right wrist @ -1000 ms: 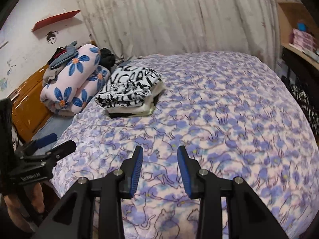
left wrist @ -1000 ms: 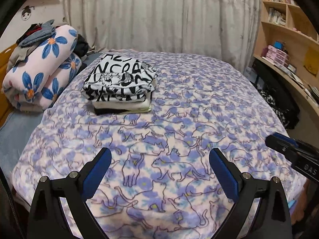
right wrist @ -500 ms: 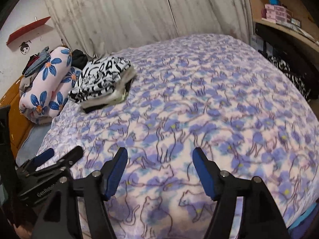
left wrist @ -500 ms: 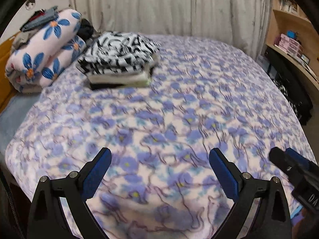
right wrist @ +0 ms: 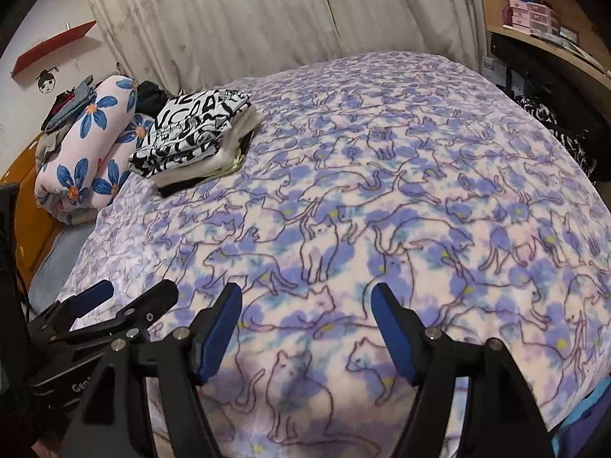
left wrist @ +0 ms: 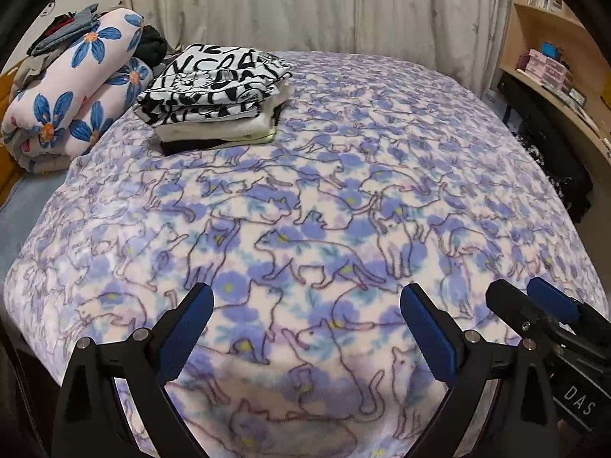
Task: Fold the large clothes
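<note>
A stack of folded clothes (left wrist: 214, 95), with a black-and-white lettered garment on top, lies at the far left of the bed; it also shows in the right wrist view (right wrist: 194, 137). The bed is covered by a purple cat-print blanket (left wrist: 343, 191). My left gripper (left wrist: 305, 316) is open and empty above the blanket's near edge. My right gripper (right wrist: 305, 316) is open and empty, also above the near edge. Each gripper shows in the other's view: the right gripper (left wrist: 534, 309) at the left wrist view's right edge, the left gripper (right wrist: 130, 297) at the right wrist view's left edge.
A rolled quilt with blue flowers (left wrist: 72, 107) lies left of the stack, with loose clothes on top. A curtain (left wrist: 305, 7) hangs behind the bed. Wooden shelves (left wrist: 553, 57) stand at the right, with dark clothing (right wrist: 553, 126) hanging beside the bed.
My right gripper has opened wide from a narrow gap. Both grippers have shifted a little over the near edge of the bed. The folded stack has not moved.
</note>
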